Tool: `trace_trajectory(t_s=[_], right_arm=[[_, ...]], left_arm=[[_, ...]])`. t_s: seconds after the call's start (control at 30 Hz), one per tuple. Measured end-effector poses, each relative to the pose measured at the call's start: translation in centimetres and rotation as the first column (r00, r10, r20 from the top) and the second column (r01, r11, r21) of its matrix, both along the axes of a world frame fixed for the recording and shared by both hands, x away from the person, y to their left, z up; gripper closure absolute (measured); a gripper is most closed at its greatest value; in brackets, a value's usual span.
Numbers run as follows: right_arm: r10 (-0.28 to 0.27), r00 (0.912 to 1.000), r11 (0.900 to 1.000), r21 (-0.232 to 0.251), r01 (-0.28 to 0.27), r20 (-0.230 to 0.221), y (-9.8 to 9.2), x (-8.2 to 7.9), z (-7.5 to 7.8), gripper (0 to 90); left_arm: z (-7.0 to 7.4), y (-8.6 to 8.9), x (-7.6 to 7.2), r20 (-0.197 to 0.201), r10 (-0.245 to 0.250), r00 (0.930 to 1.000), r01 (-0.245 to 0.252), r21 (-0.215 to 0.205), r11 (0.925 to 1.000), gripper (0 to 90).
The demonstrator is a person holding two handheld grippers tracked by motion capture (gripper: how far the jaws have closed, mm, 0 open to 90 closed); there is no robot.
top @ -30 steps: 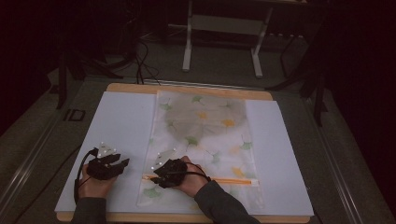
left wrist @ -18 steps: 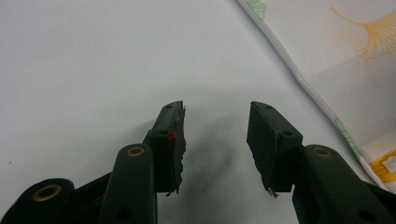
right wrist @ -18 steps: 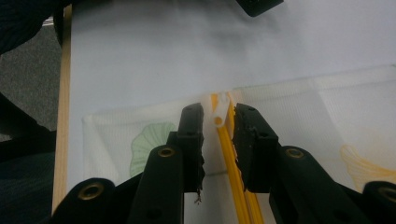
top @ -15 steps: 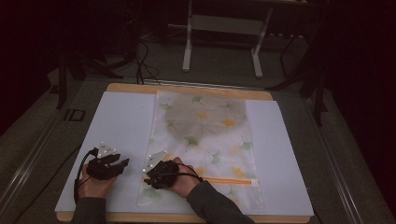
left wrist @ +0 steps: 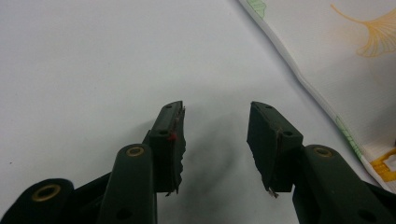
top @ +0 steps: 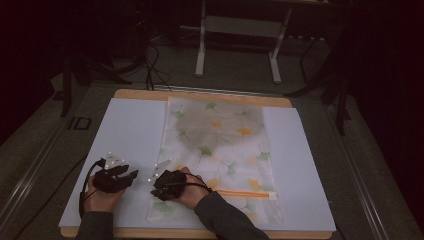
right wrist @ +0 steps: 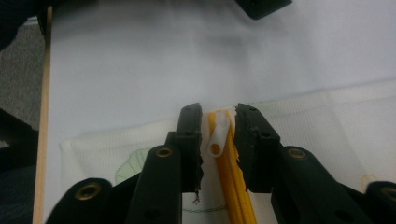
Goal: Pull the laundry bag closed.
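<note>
I've got the right claw (right wrist: 218, 135) down at the 7 o'clock corner of the white mesh bag printed with green and yellow leaves (top: 220, 145), which lies lengthwise on the white sheet (top: 130, 130) covering the wooden counter (top: 200, 95). In the right gripper view its jaws stand narrowly apart on either side of the small white zipper pull (right wrist: 219, 134); I can't tell if they actually pinch it. The pull sits at the end of the orange zipper (right wrist: 233, 186), close to the bag's edge. From the high view that zipper (top: 245, 192) runs off toward 3 o'clock across the bag's near end. My left claw (left wrist: 215, 140) is open, jaws wide with nothing between them, over bare white sheet at 9 o'clock of the bag, whose hem (left wrist: 303, 79) lies just beside it.
</note>
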State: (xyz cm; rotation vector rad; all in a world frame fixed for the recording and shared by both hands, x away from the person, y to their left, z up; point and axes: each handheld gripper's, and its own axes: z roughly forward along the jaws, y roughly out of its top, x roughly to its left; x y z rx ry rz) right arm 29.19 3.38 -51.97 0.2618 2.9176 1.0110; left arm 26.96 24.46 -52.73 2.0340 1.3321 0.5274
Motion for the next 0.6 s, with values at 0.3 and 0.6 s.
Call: trace_trajectory(t_s=[0.3,0.6], right_arm=[[0.014,0.9998,0.999,-0.033,-0.015,-0.013,-0.55,0.49,-0.34,81.5],[0.022,0.9992,0.999,-0.039,-0.024,-0.032,-0.33,0.82,-0.47,80.4]], left_arm=[[-0.02,-0.02,0.00,0.000,0.000,1.0000,0.000,0.003,1.0000,56.1],[-0.04,-0.10,0.01,-0.003,-0.003,1.0000,0.003,0.006,1.0000,56.0]])
